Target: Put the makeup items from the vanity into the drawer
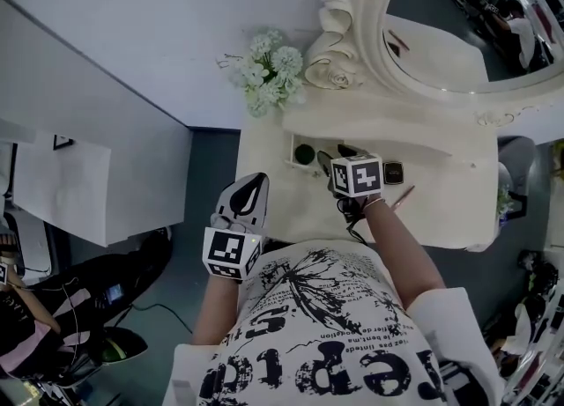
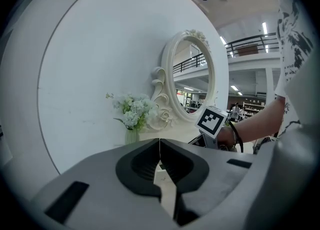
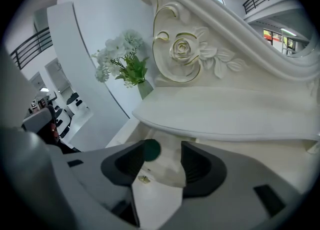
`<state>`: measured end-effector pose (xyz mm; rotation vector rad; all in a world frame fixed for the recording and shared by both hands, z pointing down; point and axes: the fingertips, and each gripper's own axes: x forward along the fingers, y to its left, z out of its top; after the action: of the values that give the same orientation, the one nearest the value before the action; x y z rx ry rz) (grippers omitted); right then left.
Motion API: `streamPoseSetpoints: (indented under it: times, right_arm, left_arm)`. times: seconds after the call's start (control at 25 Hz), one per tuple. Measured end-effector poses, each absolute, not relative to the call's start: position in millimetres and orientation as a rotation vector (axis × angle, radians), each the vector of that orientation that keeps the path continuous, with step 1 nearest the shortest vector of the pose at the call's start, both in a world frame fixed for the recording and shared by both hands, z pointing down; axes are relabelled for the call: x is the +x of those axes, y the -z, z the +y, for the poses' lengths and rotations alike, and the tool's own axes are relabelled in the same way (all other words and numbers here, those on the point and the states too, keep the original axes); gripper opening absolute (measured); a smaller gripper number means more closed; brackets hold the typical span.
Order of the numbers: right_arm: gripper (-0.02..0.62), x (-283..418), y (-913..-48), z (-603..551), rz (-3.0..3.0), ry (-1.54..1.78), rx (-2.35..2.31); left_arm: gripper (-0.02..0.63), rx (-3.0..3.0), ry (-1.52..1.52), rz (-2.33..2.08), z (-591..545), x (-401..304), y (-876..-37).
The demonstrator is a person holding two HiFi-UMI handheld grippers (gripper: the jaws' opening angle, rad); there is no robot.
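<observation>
A small open drawer (image 1: 292,151) sits at the back left of the white vanity top (image 1: 441,210). A dark green round item (image 1: 304,154) lies in it. My right gripper (image 1: 333,159) points down into the drawer. Its jaws stand open with nothing pressed between them, and the green round item (image 3: 151,149) shows past the left fingertip. On the vanity top, to the right of that gripper, lie a small dark square case (image 1: 393,173) and a thin pencil-like stick (image 1: 404,197). My left gripper (image 1: 251,188) hangs off the vanity's left edge, shut and empty (image 2: 159,142).
A vase of white flowers (image 1: 269,70) stands at the vanity's back left corner, beside the carved oval mirror (image 1: 458,34). A raised shelf (image 3: 225,114) overhangs the drawer. A white partition (image 1: 70,175) stands to the left, and a seated person (image 1: 26,325) is at the lower left.
</observation>
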<state>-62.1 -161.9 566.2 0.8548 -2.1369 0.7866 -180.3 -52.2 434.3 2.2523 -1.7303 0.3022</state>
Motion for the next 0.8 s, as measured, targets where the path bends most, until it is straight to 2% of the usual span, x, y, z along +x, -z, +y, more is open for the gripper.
streamPoseSetpoints:
  times: [0.36,0.52,0.8]
  right_arm:
    - [0.221,-29.2,-556.0,-173.6,-2.152,-0.766,0.955]
    - [0.224,16.2,-552.5,-177.0,-2.112,-0.689,1.071]
    - [0.279,100.9,-581.1,-170.2,-1.976,-0.683,1.182]
  left_arm:
    - [0.021,2.324,-0.287,-1.660,-77.2,-162.4,-437.2]
    - [0.021,2.385,-0.285,-1.576,-94.0,-143.2,-443.6]
    - [0.021,2.480,-0.307,-1.421,-115.6,-94.2,-454.6]
